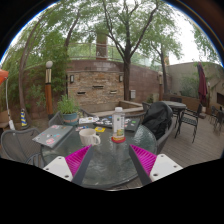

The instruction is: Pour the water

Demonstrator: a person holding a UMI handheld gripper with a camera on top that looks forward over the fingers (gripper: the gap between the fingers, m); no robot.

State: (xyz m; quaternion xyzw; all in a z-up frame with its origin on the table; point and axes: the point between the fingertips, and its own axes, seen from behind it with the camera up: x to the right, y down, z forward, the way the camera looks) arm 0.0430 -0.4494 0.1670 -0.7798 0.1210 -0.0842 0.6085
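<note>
The bottle [118, 124] is standing upright on the round glass table [100, 160], its long axis vertical, with a white body, a red cap and a coloured label whose writing is too small to read. From the hand-held gripper [109, 160] it is lying straight ahead at 12 o'clock, beyond the fingertips and slightly toward the right finger. A pale cup [90, 136] is sitting at about 11 o'clock, nearer the left finger and just beside the bottle. The 2 pink pads [77, 158] are standing well apart, holding nothing. Further out, a laptop [52, 134] is resting at 10 o'clock, a dark chair [158, 118] is waiting at 1 o'clock, and a brick wall [95, 80] and trees are closing the patio behind.
</note>
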